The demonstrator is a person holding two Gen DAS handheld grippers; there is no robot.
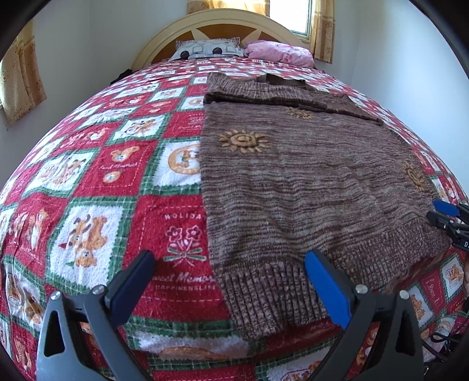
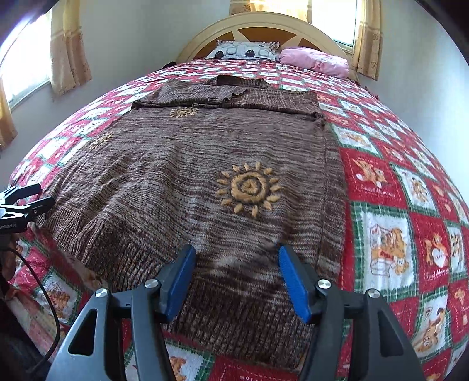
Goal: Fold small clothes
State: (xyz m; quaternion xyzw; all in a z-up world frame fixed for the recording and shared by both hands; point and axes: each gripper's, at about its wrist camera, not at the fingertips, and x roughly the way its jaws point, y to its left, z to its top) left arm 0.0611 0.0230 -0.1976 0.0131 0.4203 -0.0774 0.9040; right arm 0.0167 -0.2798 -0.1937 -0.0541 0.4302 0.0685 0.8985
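Note:
A brown knitted sweater (image 1: 307, 175) with orange sun motifs lies flat on the bed, its sleeves folded across the top and its ribbed hem towards me. It also shows in the right wrist view (image 2: 205, 181). My left gripper (image 1: 230, 263) is open and empty, just above the hem's left corner. My right gripper (image 2: 236, 258) is open and empty above the hem near the right corner. Each gripper shows at the edge of the other's view: the right one (image 1: 448, 217), the left one (image 2: 23, 202).
The bed carries a red, white and green patchwork blanket (image 1: 102, 190) with bear pictures. A patterned pillow (image 1: 208, 48) and a pink pillow (image 1: 278, 52) lie by the wooden headboard (image 1: 222, 26). Walls and curtained windows stand on both sides. A black cable (image 2: 44, 307) hangs at the left.

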